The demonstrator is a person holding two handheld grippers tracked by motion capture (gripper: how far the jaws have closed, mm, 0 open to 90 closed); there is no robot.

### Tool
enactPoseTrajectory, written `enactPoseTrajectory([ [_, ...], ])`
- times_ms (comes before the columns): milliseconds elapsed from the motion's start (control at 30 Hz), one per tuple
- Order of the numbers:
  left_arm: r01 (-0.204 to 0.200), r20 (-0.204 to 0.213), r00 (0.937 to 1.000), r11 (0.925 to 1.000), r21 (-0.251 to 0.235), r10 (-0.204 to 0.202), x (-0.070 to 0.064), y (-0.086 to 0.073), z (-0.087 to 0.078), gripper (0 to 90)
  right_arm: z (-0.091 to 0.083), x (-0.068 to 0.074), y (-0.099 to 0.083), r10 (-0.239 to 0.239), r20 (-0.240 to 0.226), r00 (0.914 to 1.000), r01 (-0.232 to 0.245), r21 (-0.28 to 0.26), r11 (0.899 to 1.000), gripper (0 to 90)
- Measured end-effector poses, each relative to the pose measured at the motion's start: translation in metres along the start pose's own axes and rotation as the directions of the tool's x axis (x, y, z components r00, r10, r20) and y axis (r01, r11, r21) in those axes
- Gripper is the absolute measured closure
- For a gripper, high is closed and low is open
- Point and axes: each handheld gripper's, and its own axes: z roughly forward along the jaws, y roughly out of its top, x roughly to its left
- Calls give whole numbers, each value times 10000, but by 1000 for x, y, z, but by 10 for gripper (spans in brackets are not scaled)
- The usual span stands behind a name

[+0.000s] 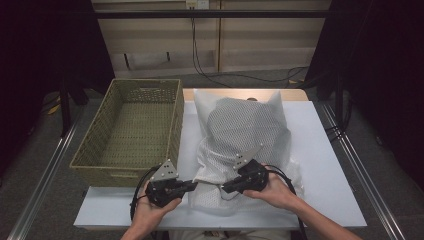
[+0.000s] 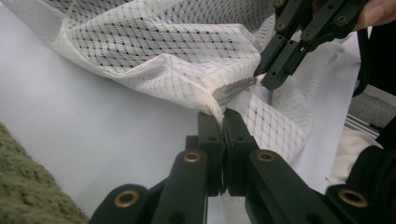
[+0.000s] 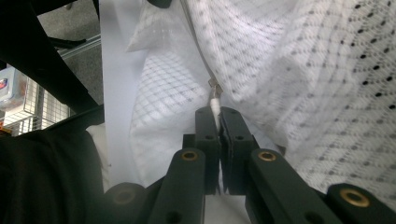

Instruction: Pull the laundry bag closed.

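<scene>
**Both grippers pinched on the near edge of the mesh bag, zipper line between them**

Basket (image 1: 130, 130): woven, on the left of the table (image 1: 320, 165), at about 10 o'clock from the hands. Nothing seen inside it.

Left gripper (image 1: 192, 185): jaws closed, with a fold of the bag's hem clamped between the tips. In the left gripper view the fabric bunches right at the tips (image 2: 223, 116).

Mesh bag (image 1: 245, 130): white, stuffed, lying mid-table just right of the basket. Long axis runs 12 to 6 o'clock, near end toward the person. The bag rises away from both grippers toward 12 o'clock.

Right gripper (image 1: 226, 188): jaws closed on a small zipper tab (image 3: 215, 100) at the bag's seam; tips point toward 9 o'clock, facing the left gripper.

The two sets of tips are near each other along the 9–3 line, on the same near edge. Judgement: the left hold anchors the cloth; the right would draw the tab along the seam, away from the left gripper.
</scene>
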Motion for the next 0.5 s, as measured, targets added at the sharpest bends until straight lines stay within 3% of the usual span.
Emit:
enactPoseTrajectory([
  [433, 0, -60, 10000, 10000, 29, 0, 2, -1, -1, 884, -9, -3, -7, 240, 324, 9992, -241, 50, 9997, 872],
  [500, -16, -110, 9999, 10000, 26, 16, 2, -1, -1, 883, -9, -2, -8, 304, 193, 9994, -305, 47, 9995, 872],
])
